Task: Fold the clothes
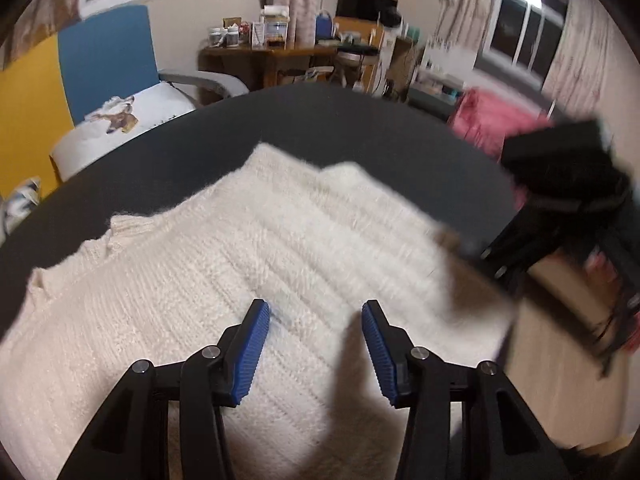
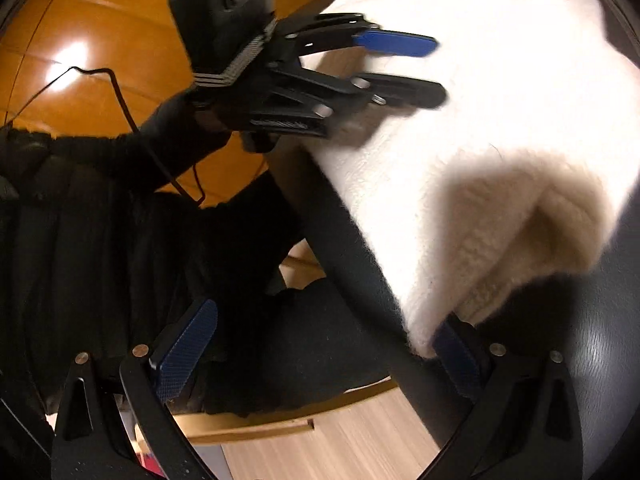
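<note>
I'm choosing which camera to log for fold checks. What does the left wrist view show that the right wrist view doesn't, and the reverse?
Left wrist only: the sweater's knit top spread flat, its collar, and the room behind. Right wrist only: the folded corner overhanging the dark table edge, the orange floor, and the left tongs from outside. Both share the white sweater and open tongs.

Fluffy cream knitted sweater (image 1: pixel 248 280) lying under open left gripper (image 1: pixel 316 320); bare dark grey tabletop (image 1: pixel 360 136) stretching ahead; black right gripper (image 1: pixel 560 200) crowding right side.
</note>
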Motion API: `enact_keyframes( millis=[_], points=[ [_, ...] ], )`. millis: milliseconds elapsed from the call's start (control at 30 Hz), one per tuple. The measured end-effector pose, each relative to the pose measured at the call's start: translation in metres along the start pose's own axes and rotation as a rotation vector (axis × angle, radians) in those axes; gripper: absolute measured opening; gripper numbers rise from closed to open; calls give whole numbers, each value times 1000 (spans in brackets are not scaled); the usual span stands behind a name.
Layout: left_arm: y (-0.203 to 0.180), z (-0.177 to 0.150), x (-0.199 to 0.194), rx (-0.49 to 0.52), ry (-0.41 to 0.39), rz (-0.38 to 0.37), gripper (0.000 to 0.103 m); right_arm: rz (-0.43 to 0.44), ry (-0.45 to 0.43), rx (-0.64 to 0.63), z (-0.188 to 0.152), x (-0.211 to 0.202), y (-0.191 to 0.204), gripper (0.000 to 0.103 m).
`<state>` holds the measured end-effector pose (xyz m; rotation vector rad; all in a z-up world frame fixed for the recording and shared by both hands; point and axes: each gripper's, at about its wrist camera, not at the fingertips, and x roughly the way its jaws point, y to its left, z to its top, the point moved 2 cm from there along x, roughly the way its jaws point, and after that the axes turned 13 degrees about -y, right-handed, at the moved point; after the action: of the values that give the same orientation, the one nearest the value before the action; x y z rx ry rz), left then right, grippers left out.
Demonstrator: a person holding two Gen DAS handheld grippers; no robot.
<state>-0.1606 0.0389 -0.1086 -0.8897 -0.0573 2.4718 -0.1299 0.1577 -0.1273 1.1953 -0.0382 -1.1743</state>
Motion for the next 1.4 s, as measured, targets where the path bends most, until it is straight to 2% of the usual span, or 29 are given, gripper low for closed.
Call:
enact_keyframes(
  millis=[100, 200, 267, 367, 500, 533, 600, 800, 900, 933, 1000, 1067, 1233, 1267, 1400],
  points=[
    [8, 9, -3, -76, -18, -21, 49, -61, -66, 3, -3, -17, 3, 103],
    [20, 22, -1, -151, -53, -45, 49, -111, -205, 34, 0, -46, -7, 103],
    [21, 33, 4, -159, -72, -53, 49, -130, -306, 66, 2, -65, -14, 103],
    [11, 48, 17, -94, -85, -80, 49, -80, -488, 203, 1, -79, -32, 103],
    [-12, 59, 43, 24, -64, -113, 49, -177, -611, 331, -4, -65, -38, 103],
    [-10, 58, 47, 9, -59, -128, 49, -170, -639, 368, -3, -60, -37, 103],
    [-4, 51, 55, -48, -49, -161, 49, -213, -698, 389, -2, -53, -34, 103],
    [17, 33, 80, -217, -20, -258, 49, -229, -1018, 533, 0, -53, -40, 103],
    [34, 30, 81, -325, -38, -294, 40, -276, -1159, 567, 0, -58, -43, 103],
    [34, 29, 82, -320, -35, -289, 39, -263, -1227, 568, -1, -64, -41, 103],
    [30, 28, 84, -291, -27, -273, 39, -233, -1299, 554, 1, -67, -35, 103],
    [23, 29, 85, -257, -15, -247, 39, -301, -1274, 586, 6, -64, -39, 103],
    [21, 36, 80, -255, -12, -234, 42, -354, -1237, 689, 16, -63, -43, 102],
    [22, 39, 77, -257, -15, -242, 47, -350, -1214, 682, 18, -60, -40, 102],
    [26, 80, 65, -161, -29, -301, 49, -411, -1062, 556, 3, -68, -27, 102]
  ],
)
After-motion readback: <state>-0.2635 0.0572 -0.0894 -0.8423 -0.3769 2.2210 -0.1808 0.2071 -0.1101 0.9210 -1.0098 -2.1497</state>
